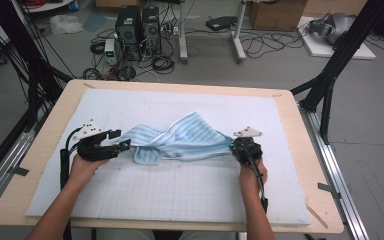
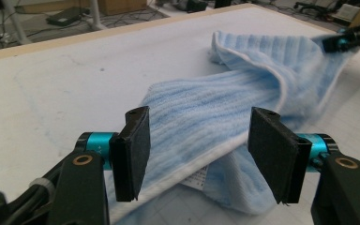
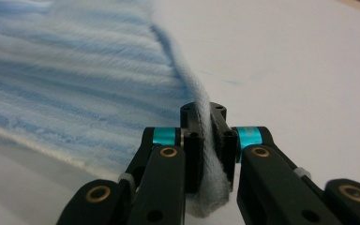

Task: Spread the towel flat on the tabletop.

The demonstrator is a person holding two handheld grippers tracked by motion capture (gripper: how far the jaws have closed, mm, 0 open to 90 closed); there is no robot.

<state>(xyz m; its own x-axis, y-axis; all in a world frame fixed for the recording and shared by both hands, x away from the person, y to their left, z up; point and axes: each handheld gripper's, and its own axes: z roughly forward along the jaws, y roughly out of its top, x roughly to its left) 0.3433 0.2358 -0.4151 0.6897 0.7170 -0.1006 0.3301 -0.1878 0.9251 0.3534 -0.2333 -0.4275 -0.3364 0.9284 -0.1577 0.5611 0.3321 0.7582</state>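
1. The blue striped towel (image 1: 180,140) lies bunched on the table's white mat (image 1: 180,190); its folds hide the underside.
2. The right tool (image 3: 209,140) clamps the towel's edge, hiding that corner.
3. The left tool (image 2: 197,154) stands wide around the near hem.

Your towel (image 1: 180,140) is light blue with paler stripes and a white hemmed edge — a soft, ribbed terry cloth. It lies crumpled and twisted across the middle of the white gridded surface (image 1: 180,195), bunched into a ridge at its centre, one fold lapped over another. In the left gripper view the towel (image 2: 225,117) has its near hem lifted a little, with a small white label tucked beneath. In the right gripper view its corner (image 3: 206,154) is pinched upright — the rest slopes away.
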